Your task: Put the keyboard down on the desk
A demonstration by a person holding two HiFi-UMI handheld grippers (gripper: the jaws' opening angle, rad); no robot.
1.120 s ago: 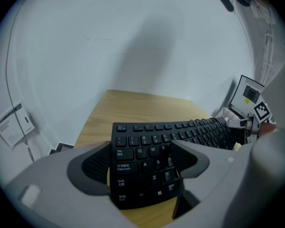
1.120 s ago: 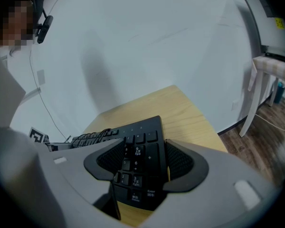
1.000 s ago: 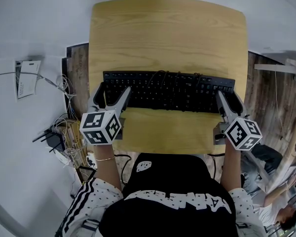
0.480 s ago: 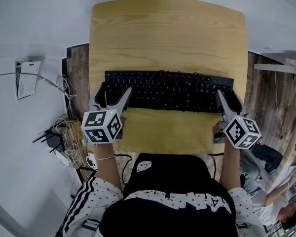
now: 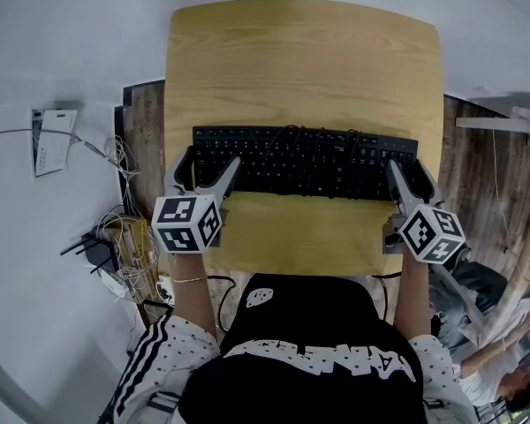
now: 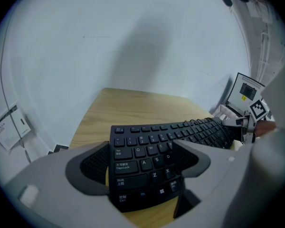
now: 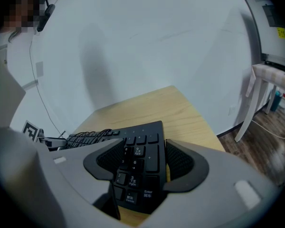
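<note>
Long black keyboard (image 5: 305,162) sits crosswise over the pale wooden surface (image 5: 300,60), towards its near edge; left tool (image 5: 205,170) pinches its left end; right tool (image 5: 409,179) pinches its right end.

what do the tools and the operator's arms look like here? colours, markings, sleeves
Left tool and right tool: grey bodies, curved jaws, black textured pads. White cubes with black square markers: left cube, right cube. Left sleeve black, white dots and stripes; right sleeve black, dotted.
</note>
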